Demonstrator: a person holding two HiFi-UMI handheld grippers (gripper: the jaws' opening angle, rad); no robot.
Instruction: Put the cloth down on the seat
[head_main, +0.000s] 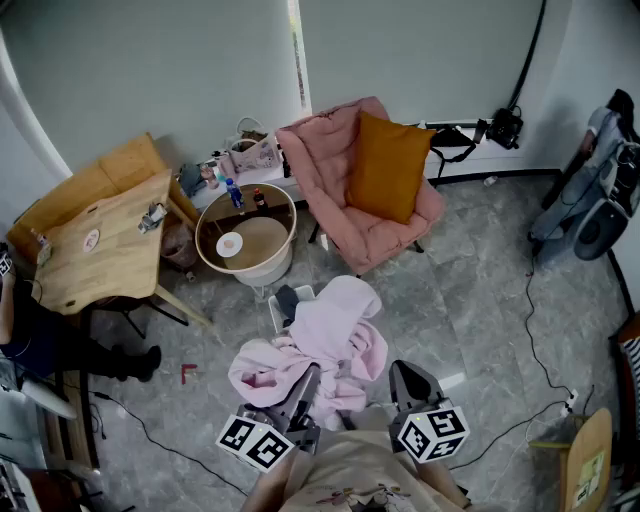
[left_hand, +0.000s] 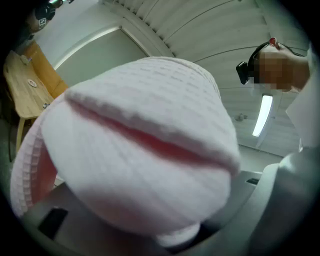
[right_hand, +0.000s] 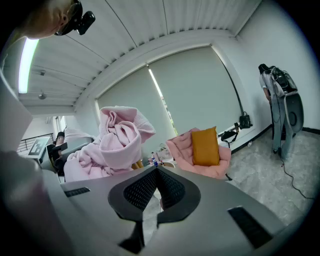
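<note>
Cloth (head_main: 320, 345), pink and bunched, hangs in the air just in front of me, apart from the seat (head_main: 370, 215). The head view shows my left tool (head_main: 308, 377) reaching up into its near edge. The left gripper view shows only the cloth's ribbed folds (left_hand: 145, 150) swelling over the jaws, which are clamped on it.

My right tool (head_main: 405, 378) sits just right of the bundle. The right gripper view shows what the head view cannot: its 2 jaws (right_hand: 157, 187) pressed together with nothing between them. The cloth (right_hand: 112, 142) hangs to their left and the pink seat (right_hand: 177, 147) with its orange cushion (right_hand: 205, 146) stands far beyond. From above, the seat stands right of a round table (head_main: 250, 245).
</note>
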